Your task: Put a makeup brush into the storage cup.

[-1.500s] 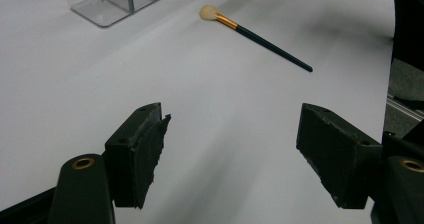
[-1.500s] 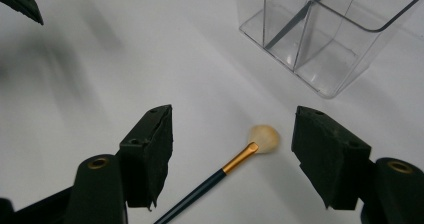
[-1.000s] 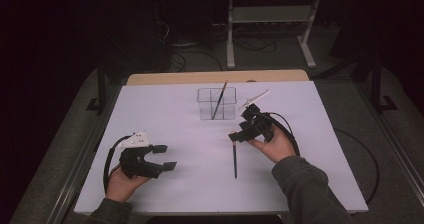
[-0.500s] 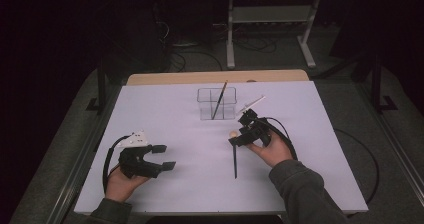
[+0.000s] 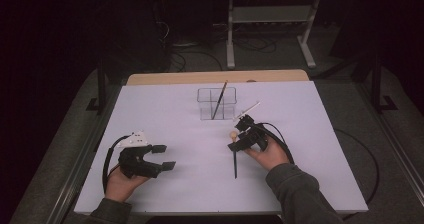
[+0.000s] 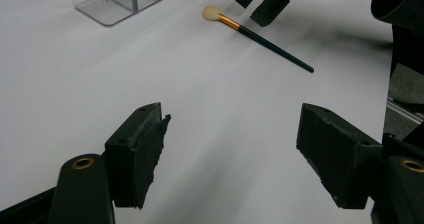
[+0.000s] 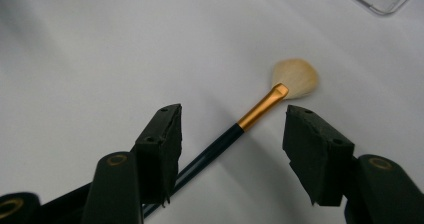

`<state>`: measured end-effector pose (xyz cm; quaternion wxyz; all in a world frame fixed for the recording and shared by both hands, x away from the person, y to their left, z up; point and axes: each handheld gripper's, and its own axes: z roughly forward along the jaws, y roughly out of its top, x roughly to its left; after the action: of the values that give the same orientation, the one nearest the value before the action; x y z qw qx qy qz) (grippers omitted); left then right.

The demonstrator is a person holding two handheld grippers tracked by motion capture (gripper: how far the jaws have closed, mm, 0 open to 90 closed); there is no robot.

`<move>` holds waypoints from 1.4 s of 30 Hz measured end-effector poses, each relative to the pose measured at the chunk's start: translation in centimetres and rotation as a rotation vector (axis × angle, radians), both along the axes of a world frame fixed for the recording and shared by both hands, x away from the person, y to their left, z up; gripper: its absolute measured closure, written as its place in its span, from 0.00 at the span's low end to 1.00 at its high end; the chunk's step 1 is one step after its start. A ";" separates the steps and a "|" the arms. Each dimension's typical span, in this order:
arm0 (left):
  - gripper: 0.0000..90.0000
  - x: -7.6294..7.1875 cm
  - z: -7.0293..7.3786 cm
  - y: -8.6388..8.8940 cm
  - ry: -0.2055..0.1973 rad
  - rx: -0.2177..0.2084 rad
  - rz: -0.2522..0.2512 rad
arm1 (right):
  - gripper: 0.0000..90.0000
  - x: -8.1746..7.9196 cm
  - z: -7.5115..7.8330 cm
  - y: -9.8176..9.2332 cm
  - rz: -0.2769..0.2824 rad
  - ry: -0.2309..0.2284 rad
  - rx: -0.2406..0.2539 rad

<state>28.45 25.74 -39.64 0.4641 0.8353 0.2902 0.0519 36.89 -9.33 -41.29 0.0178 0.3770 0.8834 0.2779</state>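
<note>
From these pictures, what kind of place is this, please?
Probably a lab or recording workspace: a table under white sheeting, a person holding cabled tongs, and a dark room behind with a metal stand and floor cables.

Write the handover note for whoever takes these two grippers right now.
Left gripper: open, holding nothing, low over the near left of the table.
Right gripper: open, jaws either side of the brush, not closed on it.
The brush lies flat on the table, bristles toward the clear holder.
Done: one dark stick already stands in the holder.
Left, as a guess: grip the brush and stand it in the holder too.
</note>
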 end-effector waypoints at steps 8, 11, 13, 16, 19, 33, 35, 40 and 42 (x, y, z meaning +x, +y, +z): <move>0.29 0.0 0.0 -0.1 0.005 0.001 -0.001 | 0.48 -0.1 -0.7 0.3 0.010 0.013 -0.026; 0.29 0.0 -0.1 -0.1 0.004 0.000 -0.001 | 0.50 -0.1 -1.1 0.2 0.014 0.021 -0.036; 0.29 0.0 -0.1 -0.1 0.003 0.000 -0.001 | 0.51 -0.1 -1.1 0.2 0.015 0.021 -0.039; 0.29 0.0 -0.1 -0.1 0.004 0.000 -0.001 | 0.53 -0.1 -1.2 0.3 0.015 0.025 -0.049; 0.29 0.0 0.0 -0.1 0.003 0.000 -0.002 | 0.55 -0.2 -1.3 0.5 0.019 0.023 -0.064; 0.29 0.0 0.0 -0.1 0.003 -0.003 0.000 | 0.69 -0.2 -1.3 0.5 0.018 0.014 -0.095; 0.29 0.0 0.0 -0.1 0.003 -0.002 0.000 | 0.70 -0.1 -1.3 0.4 0.014 0.018 -0.097; 0.29 0.0 0.0 -0.1 0.000 -0.002 -0.001 | 0.75 -0.1 -1.3 0.5 0.006 0.019 -0.115; 0.29 0.0 0.0 -0.1 -0.001 -0.001 0.000 | 0.78 0.0 -1.2 0.7 0.009 0.012 -0.132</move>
<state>28.43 25.68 -39.61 0.4647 0.8350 0.2900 0.0520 36.84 -8.67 -42.53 0.0360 0.3727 0.9015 0.2171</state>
